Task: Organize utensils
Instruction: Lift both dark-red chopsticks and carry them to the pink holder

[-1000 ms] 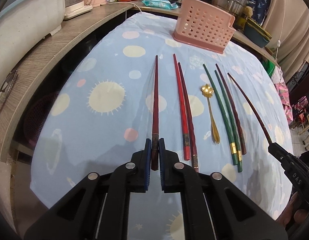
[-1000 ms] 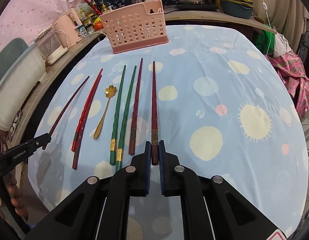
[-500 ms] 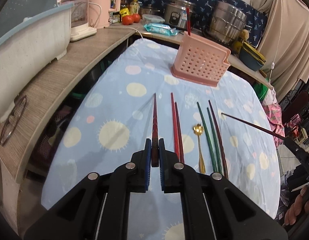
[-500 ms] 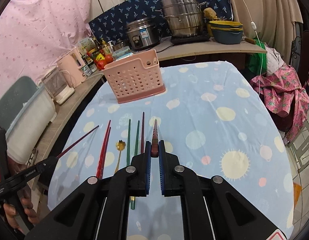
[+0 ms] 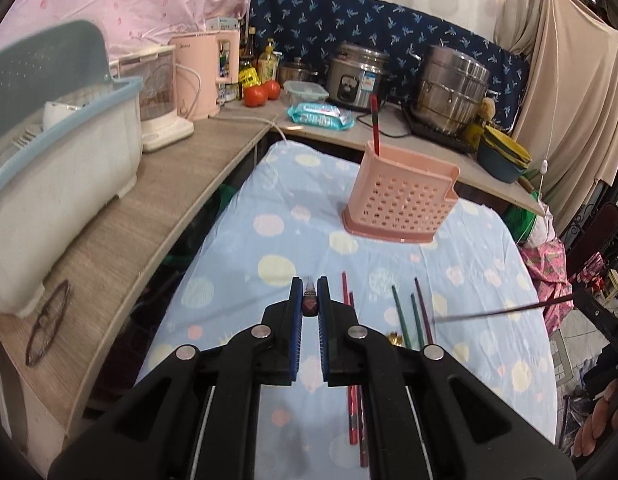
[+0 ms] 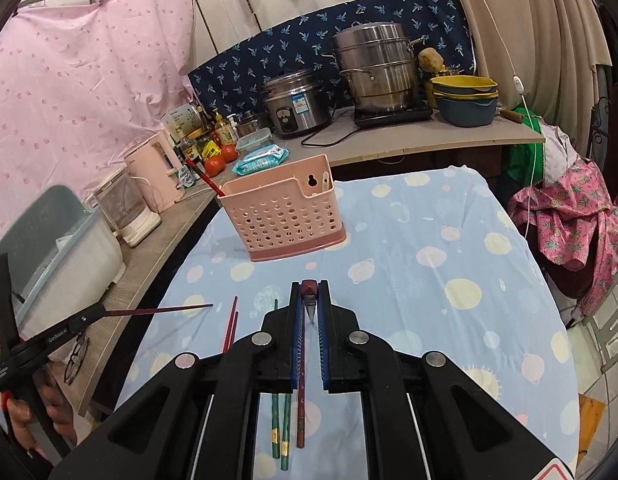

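Both chopsticks are off the bench now: left claw (image 5: pixel 308 300) is clamped on a dark red chopstick (image 5: pixel 309 306), right claw (image 6: pixel 309 300) clamped on its mate (image 6: pixel 309 289), each pointing roughly 12 o'clock toward the basket (image 5: pixel 401 208). Earlier they lay flat in the row, so pickup looks done and the drop-in is next. One stick (image 5: pixel 374 124) already stands in the basket. Red pair (image 5: pixel 355 400), green pair (image 6: pixel 280 428), a brown stick (image 6: pixel 300 408) and spoon (image 5: pixel 395 338) stay put on the bench (image 5: pixel 489 288)

Even indoor light, fisheye-bent edges, dark corners
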Demonstrator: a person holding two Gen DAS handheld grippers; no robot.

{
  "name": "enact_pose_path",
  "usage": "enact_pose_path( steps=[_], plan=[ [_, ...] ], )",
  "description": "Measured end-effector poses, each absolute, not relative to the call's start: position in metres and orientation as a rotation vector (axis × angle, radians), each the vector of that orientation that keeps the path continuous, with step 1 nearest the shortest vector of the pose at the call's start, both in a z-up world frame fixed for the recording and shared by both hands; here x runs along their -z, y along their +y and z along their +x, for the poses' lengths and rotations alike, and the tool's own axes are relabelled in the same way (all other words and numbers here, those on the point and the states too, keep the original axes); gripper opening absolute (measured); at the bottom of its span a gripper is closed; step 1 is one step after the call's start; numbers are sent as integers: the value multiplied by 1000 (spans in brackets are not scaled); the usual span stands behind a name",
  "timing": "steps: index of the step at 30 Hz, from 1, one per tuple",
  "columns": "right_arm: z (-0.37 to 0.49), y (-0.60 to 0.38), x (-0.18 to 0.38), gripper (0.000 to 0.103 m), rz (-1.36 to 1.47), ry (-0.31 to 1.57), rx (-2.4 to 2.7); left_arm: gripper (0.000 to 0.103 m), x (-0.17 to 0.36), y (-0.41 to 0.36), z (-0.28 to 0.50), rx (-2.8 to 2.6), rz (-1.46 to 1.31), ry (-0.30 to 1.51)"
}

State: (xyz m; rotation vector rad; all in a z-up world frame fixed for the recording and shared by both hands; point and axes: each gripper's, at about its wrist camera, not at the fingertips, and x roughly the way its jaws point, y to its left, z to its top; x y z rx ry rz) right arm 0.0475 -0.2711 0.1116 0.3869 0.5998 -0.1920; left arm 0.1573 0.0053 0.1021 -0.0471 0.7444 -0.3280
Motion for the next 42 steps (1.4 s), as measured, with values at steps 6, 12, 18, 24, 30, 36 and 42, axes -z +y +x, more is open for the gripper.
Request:
enact_pose_path(
  steps=[6,12,18,24,30,36,42],
  plan=[
    [58,-279,-122,7,400,578,191,7,-125,-1,176,334,-76,696],
    [65,-287,-135,7,392,540,205,7,-150,-12,192,345,-78,640],
    [78,-304,-150,7,421,499,210,7,-178,-27,206,380,-89,587],
    [100,-320,-184,7,435,414,197,7,-218,-51,219,429,-111,498],
    [135,-333,-217,7,447,335,192,7,-256,-78,242,451,-142,425],
    [178,-339,-232,7,426,308,184,7,-276,-99,270,446,-142,349],
    [218,-344,-222,7,439,333,178,7,-256,-118,311,422,-137,404]
  ],
)
